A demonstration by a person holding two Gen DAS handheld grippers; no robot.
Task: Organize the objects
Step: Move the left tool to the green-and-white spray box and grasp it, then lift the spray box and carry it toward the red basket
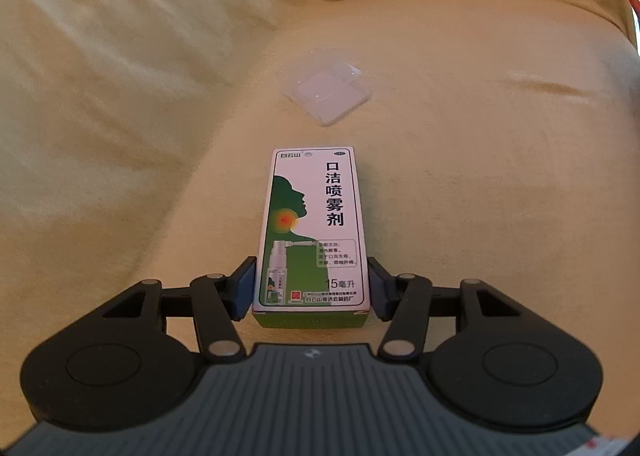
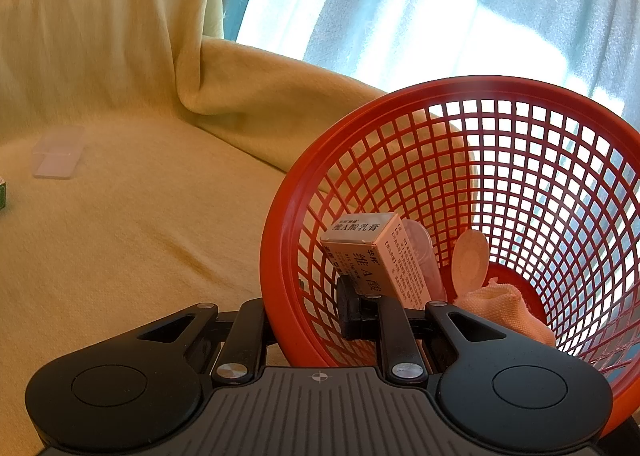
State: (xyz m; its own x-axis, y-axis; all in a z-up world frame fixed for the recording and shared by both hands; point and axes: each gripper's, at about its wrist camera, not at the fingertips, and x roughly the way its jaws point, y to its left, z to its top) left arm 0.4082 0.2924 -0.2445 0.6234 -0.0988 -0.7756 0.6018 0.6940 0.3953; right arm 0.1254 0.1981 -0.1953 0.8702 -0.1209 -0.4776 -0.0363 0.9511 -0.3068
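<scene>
Both grippers level: left gripper (image 1: 312, 288) around spray box (image 1: 311, 232)

A yellow blanket (image 1: 480, 183) carries a green-white spray box (image 1: 312, 232), a clear, perhaps plastic, packet (image 1: 326, 91) and a red basket (image 2: 280, 223).

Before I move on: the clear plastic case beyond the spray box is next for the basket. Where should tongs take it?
The clear plastic case lies flat on the yellow blanket, turned corner-on like a diamond. It is thin, so come from above, tongs rotated to pinch two opposite straight edges, probably across the shorter span, rather than its corners.
</scene>
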